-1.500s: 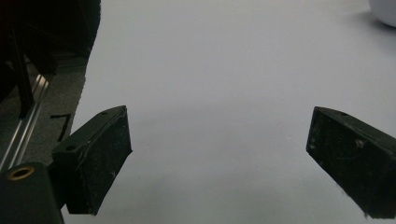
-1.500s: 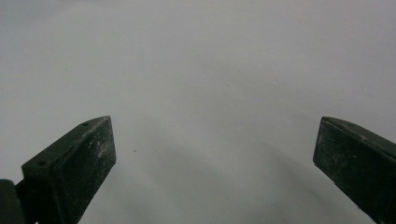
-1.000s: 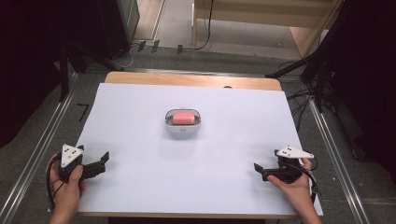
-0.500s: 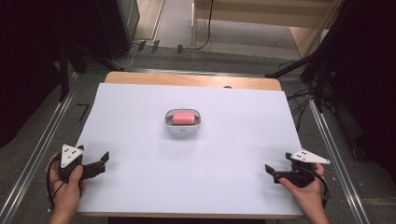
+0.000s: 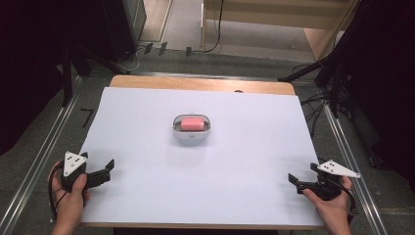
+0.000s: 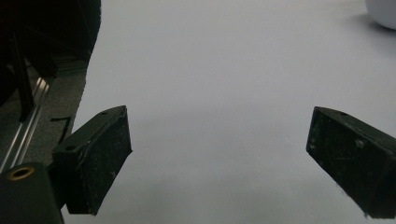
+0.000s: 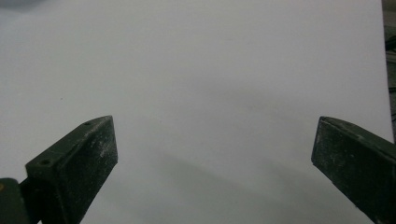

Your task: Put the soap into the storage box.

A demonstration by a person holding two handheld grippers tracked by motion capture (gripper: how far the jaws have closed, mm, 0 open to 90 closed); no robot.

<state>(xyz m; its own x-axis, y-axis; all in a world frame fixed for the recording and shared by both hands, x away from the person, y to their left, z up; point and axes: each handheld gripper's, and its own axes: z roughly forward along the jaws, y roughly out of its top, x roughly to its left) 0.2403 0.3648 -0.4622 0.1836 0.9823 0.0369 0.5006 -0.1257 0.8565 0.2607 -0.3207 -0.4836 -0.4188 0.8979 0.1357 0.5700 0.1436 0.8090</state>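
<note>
Pink soap [image 5: 192, 124] lies in white dish [image 5: 192, 135] at worktop [image 5: 235, 161] centre. Left hand-held gripper [image 5: 108, 166] at near-left corner, right hand-held gripper [image 5: 292, 179] at near-right corner; both jaws wide, empty, well apart from dish.

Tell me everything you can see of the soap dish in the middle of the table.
The soap dish is a small white tray with rounded corners and a raised rim, glossy like plastic. It sits flat on the white table, slightly toward the far side of centre. A pink bar of soap lies inside it, lengthwise across. Nothing else touches it: both claws are far off at the near corners. Its edge shows at the top right of the left gripper view.
</note>
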